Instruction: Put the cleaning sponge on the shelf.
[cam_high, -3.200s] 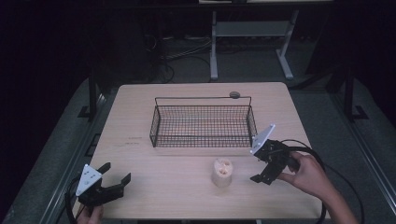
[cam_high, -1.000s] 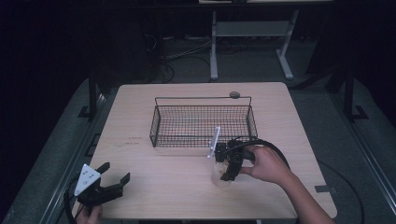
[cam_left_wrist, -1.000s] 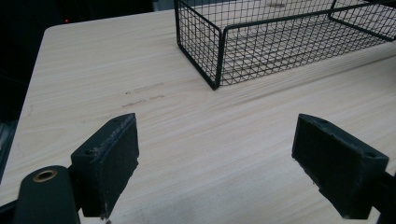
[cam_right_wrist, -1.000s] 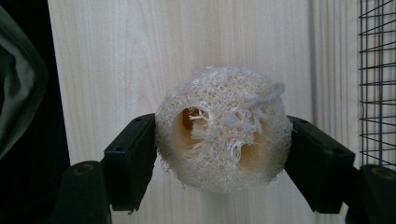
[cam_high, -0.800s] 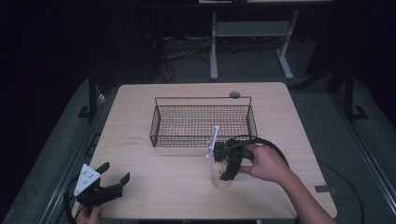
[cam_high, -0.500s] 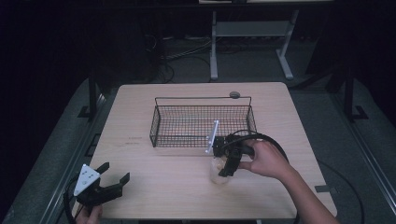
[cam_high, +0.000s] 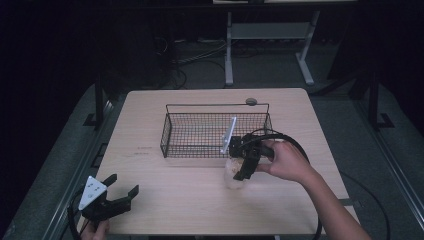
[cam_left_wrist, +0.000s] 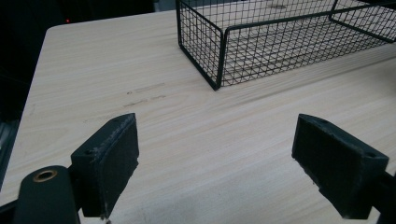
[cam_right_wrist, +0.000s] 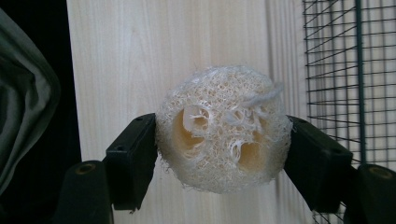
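A pale, fibrous loofah sponge (cam_right_wrist: 222, 130) sits squeezed between the two black jaws of my right gripper (cam_right_wrist: 219, 154), which is shut on it. In the high view that gripper (cam_high: 239, 172) points down with the loofah sponge (cam_high: 233, 172) lifted just off the table, close to the front right corner of a black wire basket (cam_high: 167, 135). The basket (cam_right_wrist: 345, 70) also fills the right edge of the right gripper view. My left gripper (cam_high: 122, 192) rests open at the table's front left corner. Its jaws (cam_left_wrist: 215, 163) stand wide apart over bare wood.
The wooden table (cam_high: 170, 200) carries the wire basket (cam_left_wrist: 219, 51) at its middle. A small round dark disc (cam_high: 251, 101) lies behind the basket near the far edge. A cable loops beside the right hand. A metal frame stands on the floor beyond the table.
The right hand moved from the table's right side to the loofah sponge, took hold of it, and has lifted it slightly towards the basket. The left gripper has stayed put.
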